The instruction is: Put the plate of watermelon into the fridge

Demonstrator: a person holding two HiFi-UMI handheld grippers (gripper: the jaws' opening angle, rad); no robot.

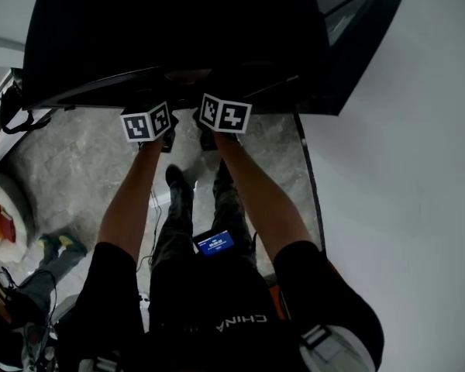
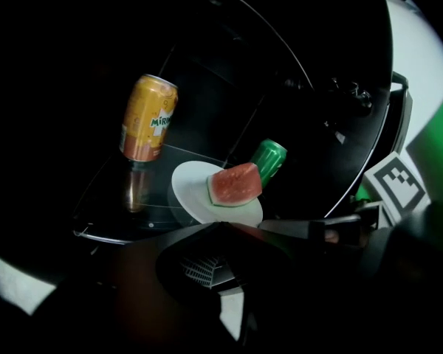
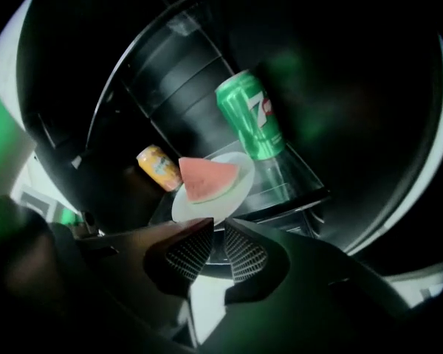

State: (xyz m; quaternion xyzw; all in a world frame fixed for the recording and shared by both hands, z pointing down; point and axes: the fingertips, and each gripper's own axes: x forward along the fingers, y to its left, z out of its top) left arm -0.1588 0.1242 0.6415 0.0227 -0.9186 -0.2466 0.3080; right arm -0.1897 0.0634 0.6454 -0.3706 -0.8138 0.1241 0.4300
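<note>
A white plate (image 2: 188, 190) (image 3: 240, 190) carrying a red watermelon wedge (image 2: 236, 184) (image 3: 207, 177) lies on the glass shelf (image 2: 118, 212) inside the dark fridge (image 1: 178, 37). The jaws of my left gripper (image 2: 221, 227) close to a point on the plate's near rim. From the other side, my right gripper (image 3: 215, 223) pinches the same rim, only a thin slit showing between its ribbed pads. In the head view both marker cubes (image 1: 147, 122) (image 1: 225, 115) sit side by side at the fridge opening, with the jaws hidden inside.
An orange soda can (image 2: 148, 118) stands at the shelf's left and a green can (image 3: 251, 115) at its right, both close behind the plate. The fridge door (image 1: 356, 37) is swung open on the right beside a white wall (image 1: 418, 208). Another person's feet (image 1: 58, 242) are at left.
</note>
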